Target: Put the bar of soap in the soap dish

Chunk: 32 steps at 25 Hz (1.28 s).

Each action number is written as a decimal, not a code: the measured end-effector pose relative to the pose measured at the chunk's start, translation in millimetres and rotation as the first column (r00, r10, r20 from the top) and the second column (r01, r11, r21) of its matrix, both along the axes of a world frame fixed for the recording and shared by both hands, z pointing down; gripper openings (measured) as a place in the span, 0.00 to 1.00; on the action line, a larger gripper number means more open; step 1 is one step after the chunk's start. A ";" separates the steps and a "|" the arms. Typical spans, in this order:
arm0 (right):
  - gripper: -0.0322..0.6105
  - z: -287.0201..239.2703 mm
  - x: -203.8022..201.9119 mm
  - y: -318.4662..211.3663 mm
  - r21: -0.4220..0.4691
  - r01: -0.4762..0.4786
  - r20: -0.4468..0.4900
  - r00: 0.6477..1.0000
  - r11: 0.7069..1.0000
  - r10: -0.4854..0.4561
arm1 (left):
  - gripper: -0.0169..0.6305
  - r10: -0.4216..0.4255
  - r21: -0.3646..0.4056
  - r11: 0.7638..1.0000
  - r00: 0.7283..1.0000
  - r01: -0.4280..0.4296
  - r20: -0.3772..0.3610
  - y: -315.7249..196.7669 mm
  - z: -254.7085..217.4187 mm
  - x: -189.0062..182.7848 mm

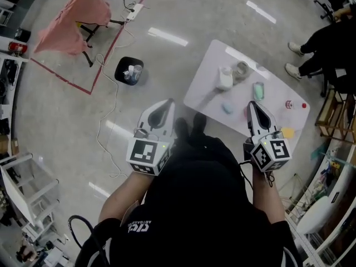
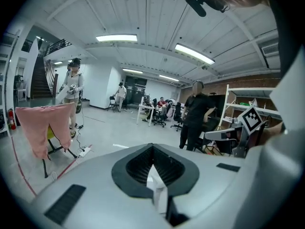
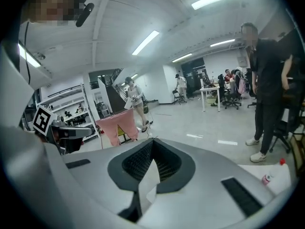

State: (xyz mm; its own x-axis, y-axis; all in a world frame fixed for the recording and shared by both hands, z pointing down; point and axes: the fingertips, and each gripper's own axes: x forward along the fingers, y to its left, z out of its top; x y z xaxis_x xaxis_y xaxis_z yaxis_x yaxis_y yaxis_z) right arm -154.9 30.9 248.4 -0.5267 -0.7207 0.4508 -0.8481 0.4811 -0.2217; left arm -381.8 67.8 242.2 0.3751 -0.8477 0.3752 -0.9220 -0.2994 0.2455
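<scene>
The left gripper [image 1: 168,102] and the right gripper [image 1: 251,104] are both closed tight and hold nothing. The left one is beside the white surface [image 1: 208,79]. The right one is over its near edge.

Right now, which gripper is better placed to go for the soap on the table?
Right. The right gripper reaches over the white table, close to the green bar, likely the soap; the left gripper hangs over the floor beside it. Both are shut, so open first.

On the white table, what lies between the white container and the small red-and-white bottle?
In the head view, a pale green oblong object lies between the white container and the small red-and-white bottle.
</scene>
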 end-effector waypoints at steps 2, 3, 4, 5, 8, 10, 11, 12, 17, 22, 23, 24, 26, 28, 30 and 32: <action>0.07 6.0 3.4 -3.3 -0.010 -0.001 0.002 1.000 1.000 0.001 | 0.04 0.005 -0.010 1.000 1.000 -0.005 0.004 -6.3 6.1 5.3; 0.07 10.6 6.1 -4.8 -0.018 -0.006 0.007 1.000 1.000 0.006 | 0.04 0.007 -0.014 1.000 1.000 -0.007 0.005 -10.4 7.7 8.2; 0.07 15.8 8.9 -6.2 -0.028 -0.013 0.012 1.000 1.000 0.013 | 0.04 0.009 -0.018 1.000 1.000 -0.008 0.006 -14.5 8.7 10.9; 0.07 21.3 11.2 -7.2 -0.037 -0.018 0.018 1.000 0.999 0.019 | 0.04 0.011 -0.023 1.000 1.000 -0.011 0.008 -18.0 9.6 13.2; 0.07 39.4 16.6 -8.5 -0.061 -0.020 0.022 1.000 0.998 0.021 | 0.04 0.019 -0.047 0.999 0.999 -0.018 0.028 -24.0 15.5 17.5; 0.07 55.7 21.6 -9.5 -0.084 -0.017 0.031 0.999 0.996 0.020 | 0.04 0.019 -0.057 0.998 0.999 -0.017 0.039 -30.0 19.0 21.1; 0.07 64.8 24.6 -10.5 -0.097 -0.015 0.038 0.999 0.995 0.019 | 0.04 0.016 -0.058 0.998 0.999 -0.013 0.039 -34.4 20.7 23.3; 0.07 74.1 27.7 -11.9 -0.109 -0.013 0.041 0.999 0.994 0.018 | 0.04 0.013 -0.058 0.998 0.999 -0.011 0.036 -39.2 22.8 25.8; 0.07 116.0 39.7 -13.9 -0.168 -0.031 0.011 0.999 0.985 0.033 | 0.04 0.042 -0.083 0.996 0.998 -0.039 0.036 -57.0 44.4 37.0; 0.07 155.8 48.4 -19.4 -0.225 -0.038 -0.008 0.999 0.974 0.037 | 0.04 0.060 -0.104 0.993 0.997 -0.055 0.051 -81.9 71.0 46.5; 0.07 163.1 49.3 -19.6 -0.234 -0.038 -0.013 0.999 0.972 0.036 | 0.04 0.063 -0.109 0.992 0.997 -0.057 0.052 -84.5 76.1 47.9; 0.07 170.8 50.3 -19.7 -0.243 -0.040 -0.018 0.999 0.969 0.037 | 0.04 0.066 -0.114 0.992 0.996 -0.060 0.052 -86.1 81.2 49.4; 0.07 187.4 52.6 -20.6 -0.259 -0.046 -0.030 0.999 0.965 0.039 | 0.04 0.080 -0.128 0.989 0.996 -0.074 0.048 -87.1 91.2 55.0; 0.07 206.5 54.4 -22.9 -0.271 -0.051 -0.050 0.998 0.961 0.039 | 0.04 0.107 -0.143 0.985 0.994 -0.100 0.039 -85.6 101.0 63.6; 0.07 225.9 54.5 -23.7 -0.284 -0.053 -0.071 0.997 0.957 0.034 | 0.04 0.135 -0.158 0.979 0.990 -0.128 0.031 -80.5 108.8 72.1; 0.07 242.1 54.4 -22.9 -0.298 -0.052 -0.083 0.996 0.953 0.028 | 0.04 0.153 -0.171 0.974 0.988 -0.147 0.024 -74.3 114.3 78.4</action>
